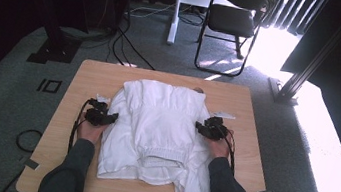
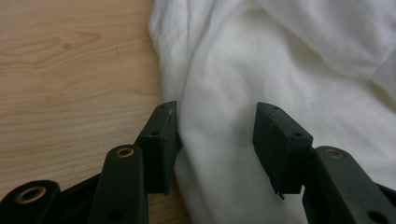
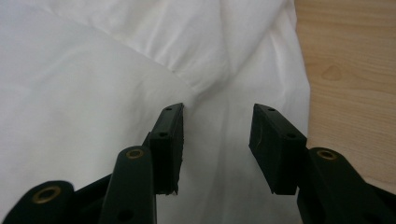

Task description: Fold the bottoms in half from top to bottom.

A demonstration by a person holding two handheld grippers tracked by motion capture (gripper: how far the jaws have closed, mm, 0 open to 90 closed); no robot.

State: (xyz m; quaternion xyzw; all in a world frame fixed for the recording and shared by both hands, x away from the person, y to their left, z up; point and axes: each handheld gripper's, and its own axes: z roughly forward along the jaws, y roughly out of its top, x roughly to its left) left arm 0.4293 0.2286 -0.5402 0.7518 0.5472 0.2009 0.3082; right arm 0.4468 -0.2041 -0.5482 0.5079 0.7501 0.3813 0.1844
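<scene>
here we had the left gripper [image 1: 114,116] and right gripper [image 1: 198,126] at the sides of the white garment [image 1: 159,125] lying mid-surface [image 1: 85,76], jaws parted, cloth between them unpinched; next, we judged, clench both edges and fold.

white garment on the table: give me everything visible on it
The white garment looks like soft cotton, lying rumpled and partly folded flat mid-table, with a ribbed hem band facing the person. The left gripper straddles its left edge fold, the right gripper its right edge; both sets of jaws stand apart, cloth between them, not pinched.
</scene>
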